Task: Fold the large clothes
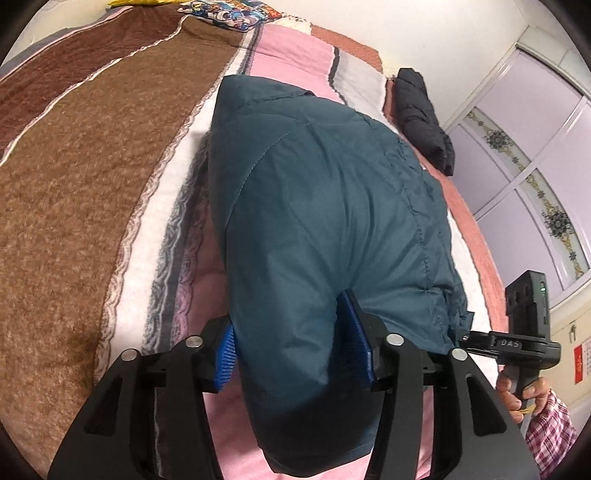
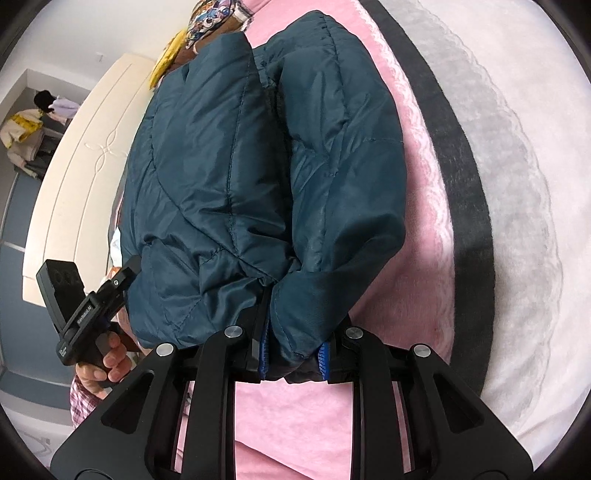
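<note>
A teal padded jacket (image 1: 325, 206) lies on the bed, folded into a long bundle. My left gripper (image 1: 291, 350) is shut on the jacket's near end, thick fabric squeezed between its blue pads (image 1: 356, 343). In the right wrist view the same jacket (image 2: 236, 177) shows with a sleeve (image 2: 340, 177) laid along its right side. My right gripper (image 2: 291, 354) is shut on the sleeve's cuff end. Each gripper's body shows in the other's view, the right one in the left wrist view (image 1: 524, 332) and the left one in the right wrist view (image 2: 88, 314).
The bed carries a striped blanket, brown (image 1: 92, 184) and pink (image 2: 424, 229) with a dark band (image 2: 476, 221). A black garment (image 1: 424, 118) lies at the bed's far edge. A patterned pillow (image 1: 225, 14) is at the head. Wardrobe doors (image 1: 535, 166) and a cream headboard (image 2: 85, 166) border the bed.
</note>
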Tool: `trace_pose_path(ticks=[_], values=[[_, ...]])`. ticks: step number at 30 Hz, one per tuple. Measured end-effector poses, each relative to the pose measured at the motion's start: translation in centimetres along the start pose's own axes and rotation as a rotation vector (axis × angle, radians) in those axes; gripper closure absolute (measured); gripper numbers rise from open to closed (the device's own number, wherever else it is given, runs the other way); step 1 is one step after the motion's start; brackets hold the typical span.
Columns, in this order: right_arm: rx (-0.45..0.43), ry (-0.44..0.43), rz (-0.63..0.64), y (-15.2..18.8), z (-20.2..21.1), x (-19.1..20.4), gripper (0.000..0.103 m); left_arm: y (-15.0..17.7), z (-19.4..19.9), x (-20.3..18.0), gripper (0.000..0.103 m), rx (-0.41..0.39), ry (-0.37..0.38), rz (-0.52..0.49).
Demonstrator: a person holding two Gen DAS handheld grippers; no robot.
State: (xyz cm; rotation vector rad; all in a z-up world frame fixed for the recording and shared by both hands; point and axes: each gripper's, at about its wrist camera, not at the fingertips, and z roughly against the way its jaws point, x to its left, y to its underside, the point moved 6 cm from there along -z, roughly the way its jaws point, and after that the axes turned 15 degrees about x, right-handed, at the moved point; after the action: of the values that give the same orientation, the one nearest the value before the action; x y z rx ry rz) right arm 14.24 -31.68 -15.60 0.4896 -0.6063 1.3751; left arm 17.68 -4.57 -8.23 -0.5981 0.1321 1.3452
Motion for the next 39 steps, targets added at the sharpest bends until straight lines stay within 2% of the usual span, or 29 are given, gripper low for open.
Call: trace_pose_path(ticks=[4, 8, 16, 19, 21, 26, 33, 39], values=[[-0.005, 0.014, 0.003, 0.1, -0.4, 1.4, 0.081, -0.2, 0.2, -0.2, 0.043, 0.006, -0.095, -0.004], [-0.003, 0.022, -0.008, 0.2, -0.2, 1.6, 0.072, -0.6, 1.6, -0.6, 0.035, -0.041, -0.200, -0.028], [-0.038, 0.064, -0.009, 0.8, 1.6, 1.6, 0.060, -0.1, 5.1, -0.5, 0.035, -0.097, -0.306, -0.024], [-0.054, 0.074, -0.004, 1.6, 2.2, 1.6, 0.059, 0.7, 6.2, -0.6, 0.035, -0.111, -0.330, -0.007], [-0.069, 0.093, 0.005, 2.2, 2.8, 1.7, 0.054, 1.2, 6.7, -0.7, 0.035, -0.117, -0.345, -0.004], [-0.119, 0.146, 0.035, 3.9, 4.3, 2.3, 0.053, 2.6, 7.8, -1.4, 0.035, -0.134, -0.365, 0.003], [-0.171, 0.269, 0.094, 6.8, 5.4, 3.3, 0.053, 4.6, 8.2, -2.9, 0.035, -0.134, -0.391, -0.012], [-0.180, 0.384, 0.139, 9.6, 4.4, 4.1, 0.053, 6.4, 8.3, -4.1, 0.035, -0.137, -0.408, -0.018]])
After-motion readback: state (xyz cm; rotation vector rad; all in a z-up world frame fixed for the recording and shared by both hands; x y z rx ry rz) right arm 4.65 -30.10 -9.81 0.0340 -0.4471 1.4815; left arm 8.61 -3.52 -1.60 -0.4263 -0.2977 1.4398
